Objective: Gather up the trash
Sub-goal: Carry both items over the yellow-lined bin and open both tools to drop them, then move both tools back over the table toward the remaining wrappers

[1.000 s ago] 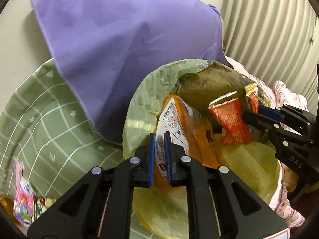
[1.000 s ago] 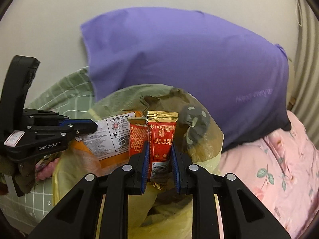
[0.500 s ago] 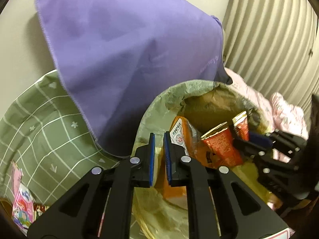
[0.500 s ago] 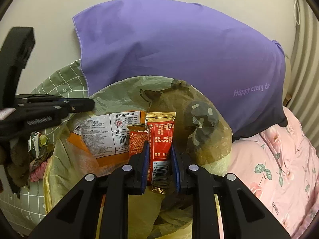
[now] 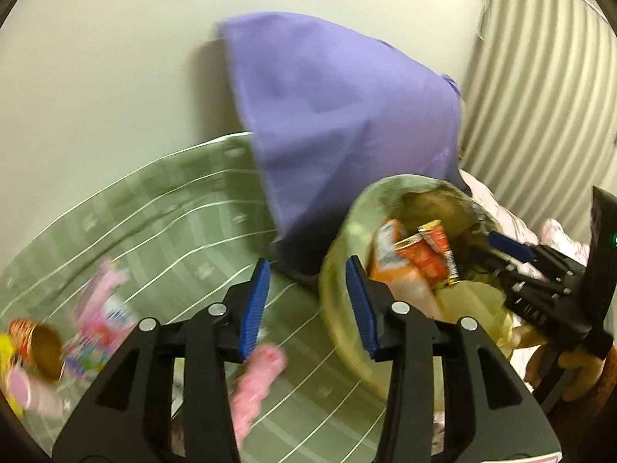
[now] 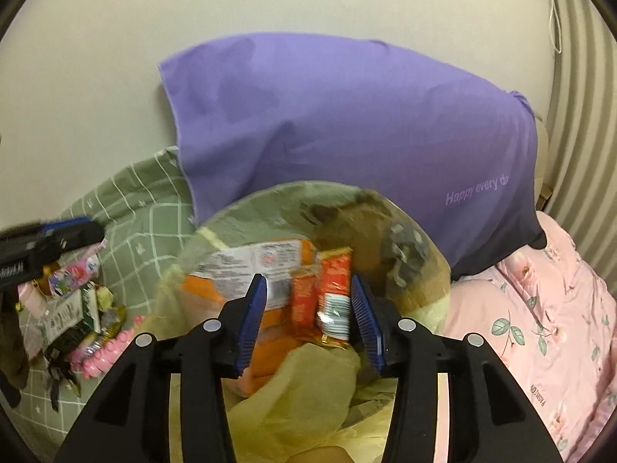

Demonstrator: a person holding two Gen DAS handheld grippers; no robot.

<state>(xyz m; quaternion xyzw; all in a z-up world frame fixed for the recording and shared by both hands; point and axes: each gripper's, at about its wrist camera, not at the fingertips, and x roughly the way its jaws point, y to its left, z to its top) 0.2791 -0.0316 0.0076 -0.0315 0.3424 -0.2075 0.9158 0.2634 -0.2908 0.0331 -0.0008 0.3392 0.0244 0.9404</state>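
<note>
Left wrist view: the left gripper (image 5: 306, 305) hangs over a green checked bedsheet (image 5: 166, 212), its blue-padded jaws apart and opening, with nothing between them. The yellow-green trash bag (image 5: 347, 285) sits just to its right, mouth open, propped against a purple pillow (image 5: 335, 115). Inside the bag lie an orange snack packet (image 5: 389, 266) and red wrappers (image 5: 428, 254). The right gripper (image 5: 513, 254) reaches into the bag's mouth from the right. More trash waits at lower left, apart from the left gripper: a pink wrapper (image 5: 104, 308), a small round gold-lined cup (image 5: 38, 347) and a pink ridged piece (image 5: 254, 382) just below the left jaw. The view is blurred, so details are uncertain.

Risk here: the soft bag has no frame and may slump or fold shut with neither gripper holding its rim, spilling the wrappers onto the sheet.

Right wrist view: the right gripper (image 6: 308, 318) points down into the trash bag (image 6: 239, 227). Its jaws are apart and opening; the red wrappers (image 6: 327, 289) stand between them, and the pads appear not to press on them. The orange snack packet (image 6: 246, 270) lies just left of them. The leftover trash pile (image 6: 77, 308) lies at far left, beside the left gripper (image 6: 73, 229).

Risk here: the released wrappers may cling to a pad and be dragged out when the gripper withdraws.
</note>
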